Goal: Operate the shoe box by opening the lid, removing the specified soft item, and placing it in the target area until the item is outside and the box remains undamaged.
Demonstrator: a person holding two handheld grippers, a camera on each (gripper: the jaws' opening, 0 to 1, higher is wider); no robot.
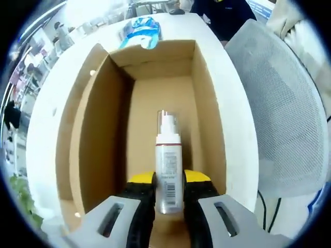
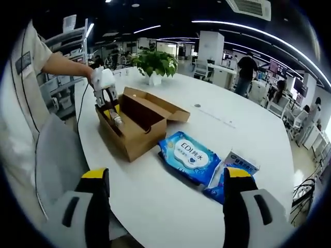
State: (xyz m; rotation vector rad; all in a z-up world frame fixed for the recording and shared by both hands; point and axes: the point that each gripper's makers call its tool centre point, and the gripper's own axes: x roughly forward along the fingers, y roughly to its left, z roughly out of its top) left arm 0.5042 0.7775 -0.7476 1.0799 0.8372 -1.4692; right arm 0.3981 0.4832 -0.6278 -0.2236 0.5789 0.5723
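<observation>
**Left gripper clamps a spray bottle inside the open box**

In the left gripper view the left gripper (image 1: 169, 194) has its yellow-tipped jaws closed against the lower body of a white spray bottle (image 1: 168, 168), which points toward 12 o'clock along the floor of the shoe box (image 1: 103, 129). The lid is already folded open. In the right gripper view the right gripper (image 2: 168, 188) hangs over the white table (image 2: 248, 124) with jaws wide apart and nothing between them; the box sits at 10 o'clock, a blue wipes pack (image 2: 189, 155) just beside it toward 3 o'clock, a second blue packet (image 2: 232, 168) touching that pack.

The likeliest trouble, I judge, is the smooth round bottle slipping out of a low grip as it rises, or its cap catching a cardboard wall and dragging or tearing the box, since nothing holds the box down. The bottle also looks rigid, so it may not be the soft item named.

The bottle's base is hidden between the jaws, its label is too small to read, and no marked target area is distinguishable.
</observation>
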